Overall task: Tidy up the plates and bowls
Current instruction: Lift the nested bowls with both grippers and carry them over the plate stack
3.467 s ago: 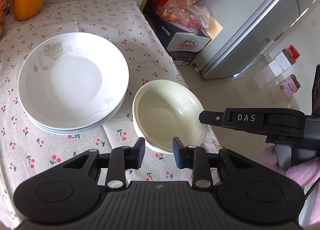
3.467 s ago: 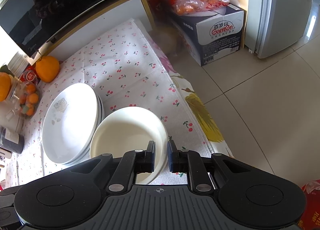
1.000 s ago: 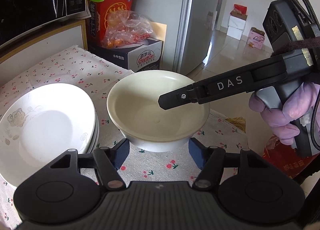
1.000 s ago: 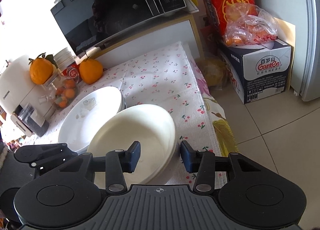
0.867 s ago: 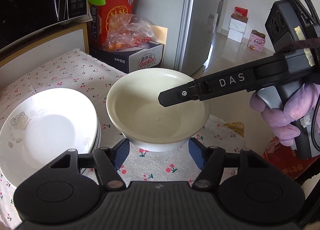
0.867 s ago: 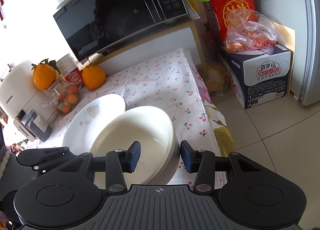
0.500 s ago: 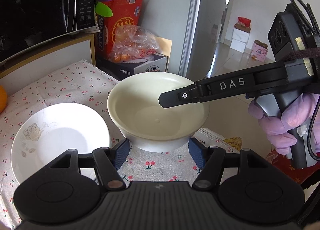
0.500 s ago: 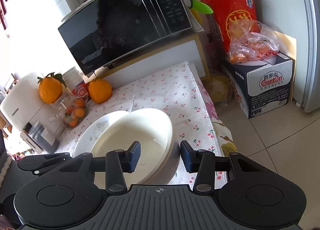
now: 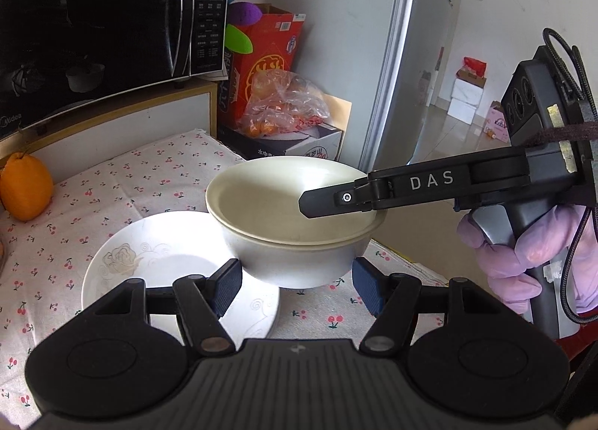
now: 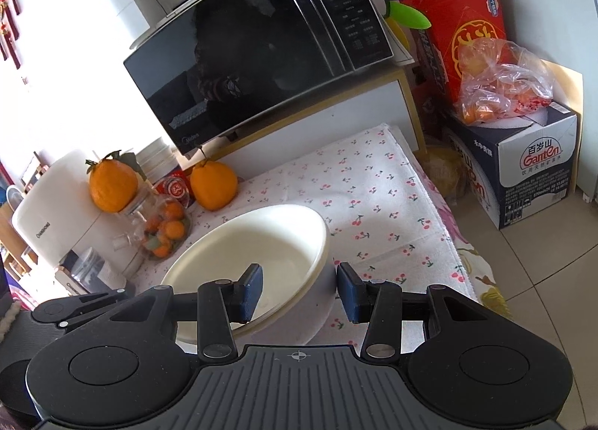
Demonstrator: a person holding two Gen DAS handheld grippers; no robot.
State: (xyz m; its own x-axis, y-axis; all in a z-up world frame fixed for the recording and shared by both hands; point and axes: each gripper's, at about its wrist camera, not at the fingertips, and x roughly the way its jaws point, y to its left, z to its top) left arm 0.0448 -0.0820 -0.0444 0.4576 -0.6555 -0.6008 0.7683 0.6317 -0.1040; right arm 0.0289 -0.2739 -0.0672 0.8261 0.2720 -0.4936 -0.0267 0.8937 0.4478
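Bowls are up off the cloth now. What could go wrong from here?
1. The left tongs pinch the nested bowls only low on their smooth, curved wall, so they may slip out.
2. The right tongs sit open astride the rim, giving no backup grip, and may knock it.
3. The bowls hang over the plate, near the edge of the cloth; a drop could chip both.
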